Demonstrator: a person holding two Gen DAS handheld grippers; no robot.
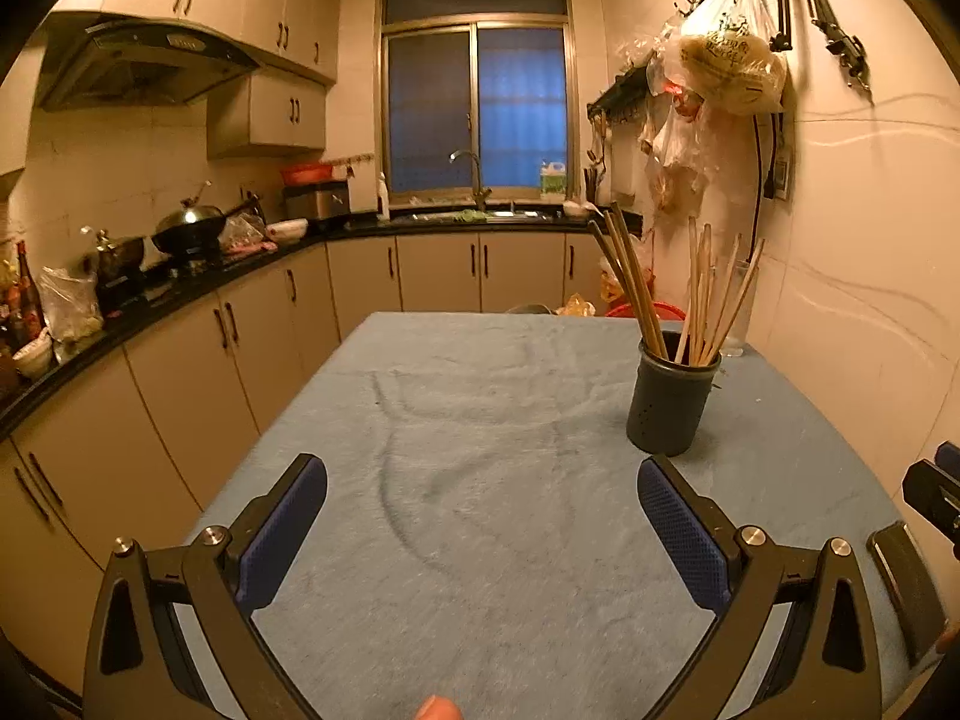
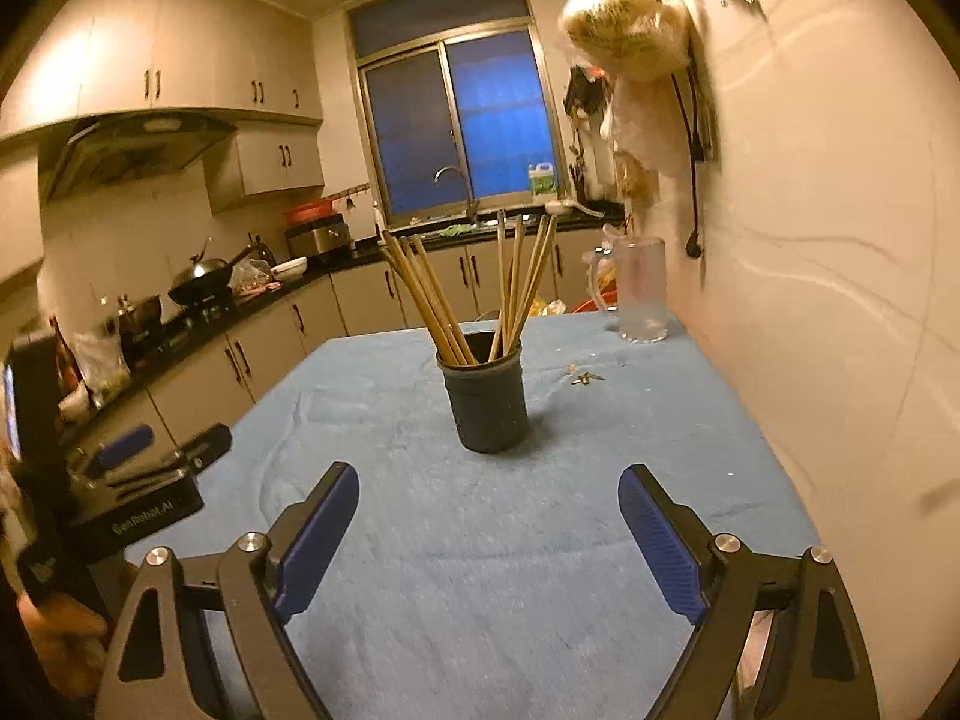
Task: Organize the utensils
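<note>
Your right gripper (image 2: 489,531) stands wide with nothing between its blue pads (image 2: 318,540); your left gripper (image 1: 483,531) is just as wide and just as empty, with only the blue tablecloth (image 1: 480,600) beneath it. Straight ahead of the right gripper, close beyond its fingertips, stands the dark holder (image 2: 486,402) with the chopsticks (image 2: 432,300) fanned out of it in two bunches, one leaning left, one leaning right. From the left gripper the same holder sits ahead and off to the right.

No loose utensil shows on the cloth, so the step in hand looks like working on the chopsticks themselves. The right gripper is the better placed: come in level with the sticks' upper halves, close on one bunch rather than single sticks, and consider steadying the holder with the left, since a tall, light holder may tip.

Further out, a clear glass mug (image 2: 639,291) stands by the wall, well right of the holder.

The left gripper's body, seen from the right wrist, reads "GenRobot.AI" (image 2: 143,519). Print on the hanging bag (image 1: 729,60) is illegible.
</note>
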